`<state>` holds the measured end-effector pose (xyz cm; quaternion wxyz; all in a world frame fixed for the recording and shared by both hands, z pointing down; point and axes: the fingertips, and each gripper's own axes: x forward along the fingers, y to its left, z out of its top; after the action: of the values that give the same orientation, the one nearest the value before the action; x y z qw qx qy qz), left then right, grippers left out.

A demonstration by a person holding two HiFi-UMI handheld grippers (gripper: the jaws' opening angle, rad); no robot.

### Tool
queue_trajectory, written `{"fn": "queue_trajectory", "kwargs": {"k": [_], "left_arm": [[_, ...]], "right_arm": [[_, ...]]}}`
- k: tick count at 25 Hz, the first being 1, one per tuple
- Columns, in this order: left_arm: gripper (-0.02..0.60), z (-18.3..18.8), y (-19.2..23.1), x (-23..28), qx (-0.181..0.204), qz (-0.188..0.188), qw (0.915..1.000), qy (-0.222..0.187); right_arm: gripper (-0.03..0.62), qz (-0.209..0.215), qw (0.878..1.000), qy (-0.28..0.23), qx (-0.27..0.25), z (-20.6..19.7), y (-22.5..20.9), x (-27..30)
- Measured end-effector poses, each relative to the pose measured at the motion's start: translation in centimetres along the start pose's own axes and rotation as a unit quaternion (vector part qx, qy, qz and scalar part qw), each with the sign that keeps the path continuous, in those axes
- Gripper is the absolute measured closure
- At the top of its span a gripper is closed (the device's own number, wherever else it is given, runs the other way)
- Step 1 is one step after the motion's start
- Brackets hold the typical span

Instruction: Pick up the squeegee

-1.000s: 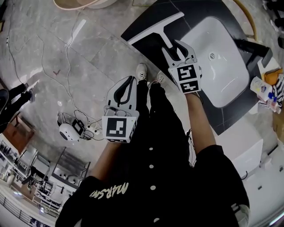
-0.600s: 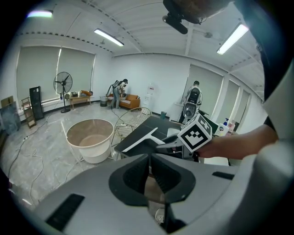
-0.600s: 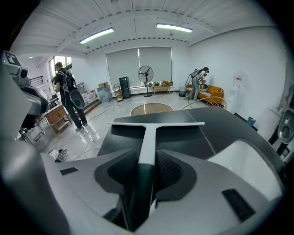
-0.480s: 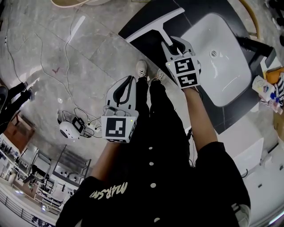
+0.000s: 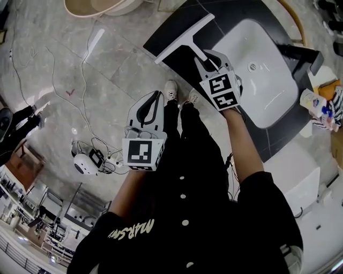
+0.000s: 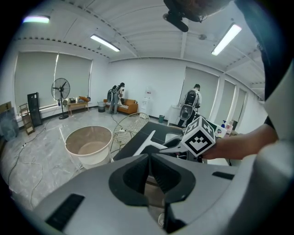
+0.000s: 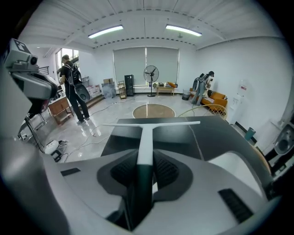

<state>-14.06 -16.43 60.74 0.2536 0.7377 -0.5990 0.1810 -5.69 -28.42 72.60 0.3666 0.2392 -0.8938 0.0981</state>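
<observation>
Over dark countertop [image 5: 228, 16], squeegee handle [image 7: 145, 142] sits inside closing right claw [image 7: 143, 173].

- A large open-plan test or demo room, not a home: bare white walls, long ceiling strip lights [image 7: 105, 31] and roller blinds [image 7: 144, 62] over wide windows.
- Polished marble-look floor [image 5: 48, 107] with loose cables [image 5: 80, 69] trailing across it.
- Bathroom fittings stand free in the open: a white washbasin [image 5: 262, 80] set in a dark surface [image 5: 225, 13], and a round tub [image 6: 89, 144] beside it.
- A standing fan [image 7: 150, 73], an orange sofa [image 6: 126, 106] and people [image 7: 73, 87] standing about with equipment.
</observation>
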Motion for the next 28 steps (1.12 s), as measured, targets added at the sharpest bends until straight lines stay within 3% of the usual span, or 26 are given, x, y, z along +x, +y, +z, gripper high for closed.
{"fn": "queue_trajectory", "kwargs": {"k": [14,22,28], "left_arm": [[0.560,9.8,-2.9,-2.3,0.051,-0.029,0.9943,-0.089],[0.560,15.6,-4.3,-2.4,0.085,-0.058,0.9830,-0.152],[0.560,17.9,-5.2,-2.5,0.105,-0.072,0.9764,-0.175]], "right_arm": [[0.513,-0.072,0.993,-0.094,0.013,7.5,-2.7,-13.5],[0.513,-0.127,0.979,-0.157,0.004,12.1,-4.6,-19.3],[0.512,-0.160,0.962,-0.218,0.041,14.1,-6.0,-24.1]]}}
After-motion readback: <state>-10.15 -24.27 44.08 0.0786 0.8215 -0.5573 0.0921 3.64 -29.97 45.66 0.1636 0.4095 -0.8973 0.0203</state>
